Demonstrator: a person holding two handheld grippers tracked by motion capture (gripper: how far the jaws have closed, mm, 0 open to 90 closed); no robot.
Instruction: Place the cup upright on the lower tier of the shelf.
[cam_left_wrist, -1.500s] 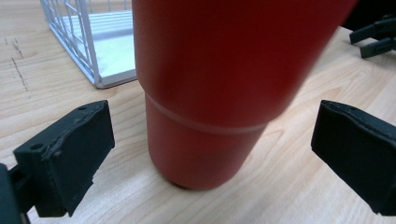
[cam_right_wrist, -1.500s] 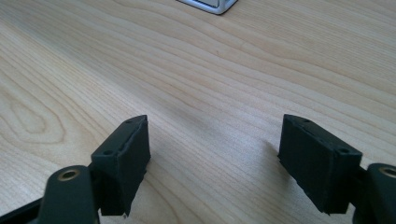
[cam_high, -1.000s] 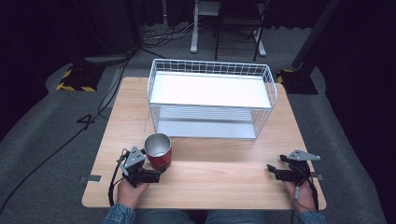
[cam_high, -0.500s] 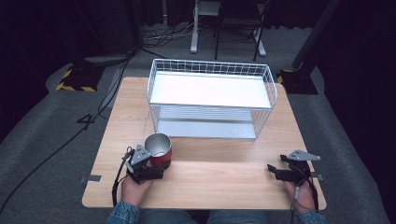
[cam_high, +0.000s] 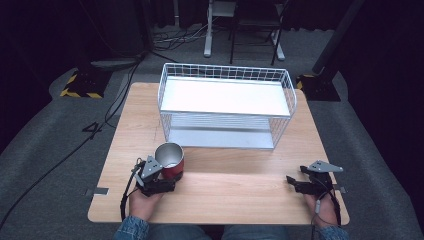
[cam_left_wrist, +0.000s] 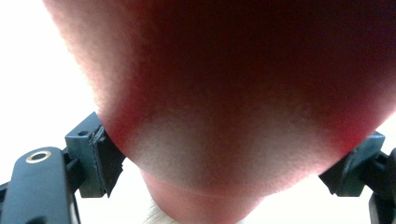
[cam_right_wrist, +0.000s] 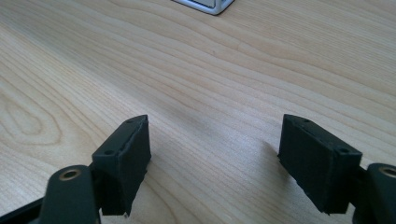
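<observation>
The red cup (cam_high: 169, 161) with a shiny metal inside stands upright near the front left of the wood table (cam_high: 235, 200), just in front of the white wire basket (cam_high: 226, 105). The left gripper (cam_high: 165, 176) hugs the cup w/ a jaw on each side — the red wall sits right btw them, pads touching. The right gripper (cam_high: 291, 183) rests far off at the front right, jaws wide apart w/ bare wood btw them.

Your denim cuffs (cam_high: 131, 229) are blue. Both grippers, left (cam_high: 161, 176) and right (cam_high: 295, 183), are black with grey three-cornered top plates, black cables, brass-ringed holes by the jaws.
</observation>
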